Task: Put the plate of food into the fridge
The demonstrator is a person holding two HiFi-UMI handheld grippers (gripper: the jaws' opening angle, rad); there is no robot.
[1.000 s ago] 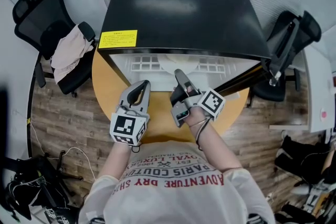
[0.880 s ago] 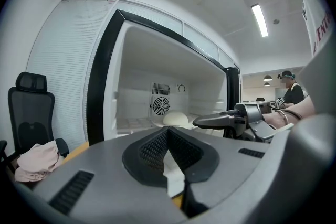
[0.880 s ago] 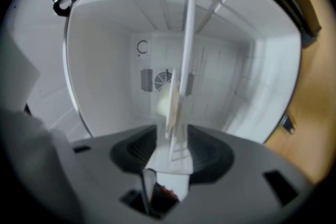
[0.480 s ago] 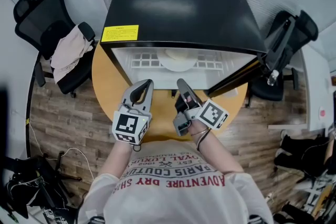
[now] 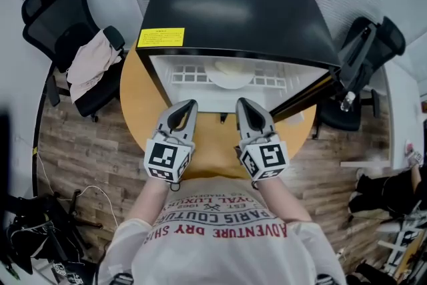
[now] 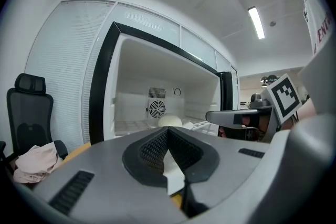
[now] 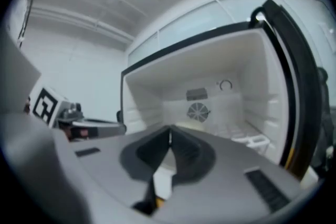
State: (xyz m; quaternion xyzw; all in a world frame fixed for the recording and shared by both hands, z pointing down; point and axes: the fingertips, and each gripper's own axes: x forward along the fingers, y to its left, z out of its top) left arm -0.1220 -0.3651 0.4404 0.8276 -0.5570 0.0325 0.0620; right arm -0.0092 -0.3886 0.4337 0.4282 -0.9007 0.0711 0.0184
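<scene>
The black fridge (image 5: 233, 3) stands open on a round wooden table (image 5: 137, 110). A white plate of food (image 5: 230, 73) rests on the wire shelf inside and shows as a pale dome (image 6: 169, 121) in the left gripper view. Both grippers hover side by side over the table in front of the opening. My left gripper (image 5: 189, 105) (image 6: 167, 130) is shut with nothing between its jaws. My right gripper (image 5: 242, 103) (image 7: 169, 132) is also shut and empty, its marker cube facing up. Each gripper is a short way from the fridge's front edge, touching nothing.
The fridge door (image 5: 310, 98) swings out to the right. A black chair (image 5: 57, 20) with a pale cloth (image 5: 90, 63) stands at the left, another black chair (image 5: 370, 50) at the right. A fan grille (image 7: 198, 111) sits on the fridge's back wall.
My right gripper has drawn back from the fridge opening, turned level with its marker cube up, and its jaws have closed empty. The left gripper has barely moved. The plate stays inside.
</scene>
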